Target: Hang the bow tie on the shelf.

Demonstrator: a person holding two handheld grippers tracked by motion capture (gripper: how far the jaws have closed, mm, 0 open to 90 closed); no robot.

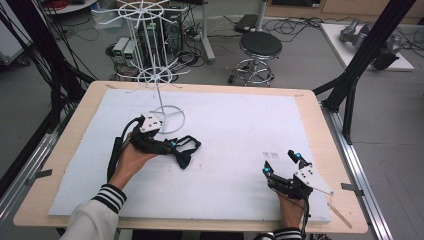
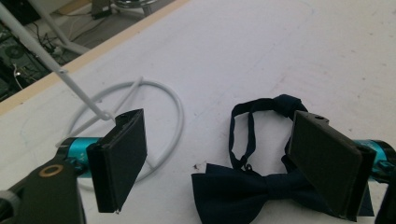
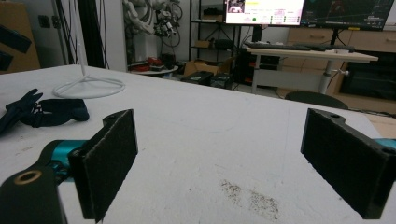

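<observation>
Bow tie [image 2: 252,189] lies flat beside the white rack's ring base [image 2: 173,100] — left gripper [image 2: 229,163] hovers wide open, straddling it for a pinch — right gripper [image 1: 282,163] rests open.

In the left gripper view we lose the right wing of the dark bow tie [image 2: 243,191] behind the right jaw of the left hand-held gripper [image 2: 224,158], and the lower edge cuts its bottom off. The white wire stand [image 2: 135,93] runs out at the top left. In the right gripper view the bow tie [image 3: 42,112] is cut by the left edge, its shape unclear to us.
</observation>
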